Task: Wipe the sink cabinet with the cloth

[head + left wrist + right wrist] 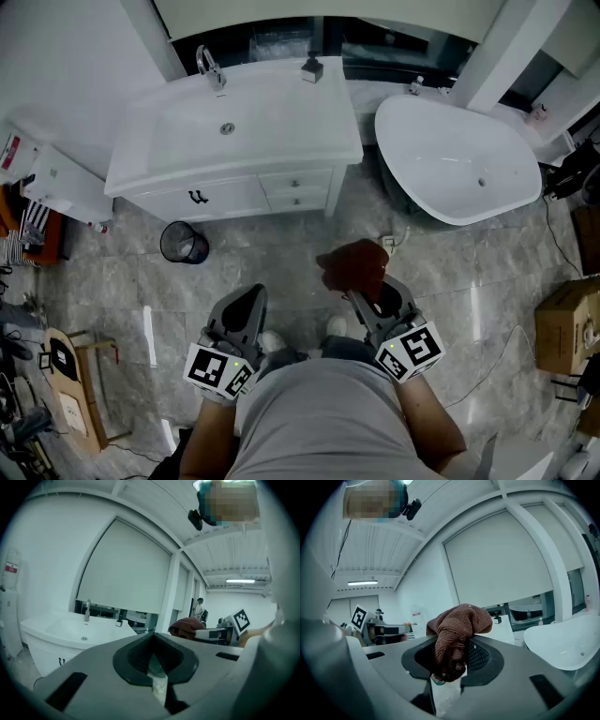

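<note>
A brown cloth [354,265] is bunched in my right gripper [370,292], whose jaws are shut on it; in the right gripper view the cloth [457,632] fills the gap and spills over the top. My left gripper [246,309] is held beside it over the floor, shut with nothing in it [154,660]. The white sink cabinet [234,141] with its basin and chrome tap [210,67] stands ahead, some way from both grippers. Its drawers [298,190] and a dark door handle [198,197] face me.
A white bathtub [459,159] stands to the right of the cabinet. A black mesh bin [183,243] sits on the marble floor at the cabinet's left front. A soap dispenser [312,67] rests on the counter's back edge. A cardboard box [570,323] lies at far right.
</note>
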`<state>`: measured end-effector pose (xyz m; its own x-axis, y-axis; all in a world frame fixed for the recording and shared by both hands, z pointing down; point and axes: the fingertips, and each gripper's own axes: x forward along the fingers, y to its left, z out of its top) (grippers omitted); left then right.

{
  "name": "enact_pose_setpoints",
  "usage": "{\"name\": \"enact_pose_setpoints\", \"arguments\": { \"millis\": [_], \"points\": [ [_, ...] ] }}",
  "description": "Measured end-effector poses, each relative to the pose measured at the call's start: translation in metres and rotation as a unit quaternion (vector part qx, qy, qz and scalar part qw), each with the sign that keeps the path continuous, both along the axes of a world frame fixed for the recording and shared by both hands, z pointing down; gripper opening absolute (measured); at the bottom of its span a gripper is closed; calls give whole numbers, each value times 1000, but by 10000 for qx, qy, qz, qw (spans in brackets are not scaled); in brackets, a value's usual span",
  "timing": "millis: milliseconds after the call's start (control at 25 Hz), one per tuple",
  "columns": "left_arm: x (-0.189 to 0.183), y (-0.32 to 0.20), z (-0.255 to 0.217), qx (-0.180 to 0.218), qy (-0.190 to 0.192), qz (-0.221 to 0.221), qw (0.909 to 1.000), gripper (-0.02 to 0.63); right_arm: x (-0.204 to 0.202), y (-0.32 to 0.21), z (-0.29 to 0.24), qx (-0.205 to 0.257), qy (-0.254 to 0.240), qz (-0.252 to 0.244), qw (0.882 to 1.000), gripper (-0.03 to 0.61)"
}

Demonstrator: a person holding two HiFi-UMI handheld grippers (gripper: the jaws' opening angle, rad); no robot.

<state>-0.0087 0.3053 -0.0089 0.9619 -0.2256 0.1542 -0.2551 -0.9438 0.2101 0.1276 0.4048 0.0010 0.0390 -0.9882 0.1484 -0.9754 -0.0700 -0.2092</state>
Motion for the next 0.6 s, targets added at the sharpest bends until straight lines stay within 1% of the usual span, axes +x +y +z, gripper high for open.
{"name": "enact_pose_setpoints", "arguments": {
  "millis": [120, 320, 400, 520, 600],
  "points": [
    [5, 6, 2, -59, -3, -42, 10000, 11, 6, 6, 1, 1, -6, -13, 10000, 132],
    [18, 17, 7, 14, -145, -26, 9999, 10, 17, 14, 2, 40, -37, -119, 9999, 132],
    [25, 22, 7, 32, -166, -90, 9998, 11, 24, 18, 3, 51, -73, -155, 9998, 132],
    [38, 29, 10, 39, -214, -205, 9996, 11, 39, 26, 6, 100, -267, -236, 9993, 132],
    [46, 36, 15, 201, -368, -186, 9989, 11, 47, 31, 8, 110, -414, -296, 9986, 132]
  ]
}}
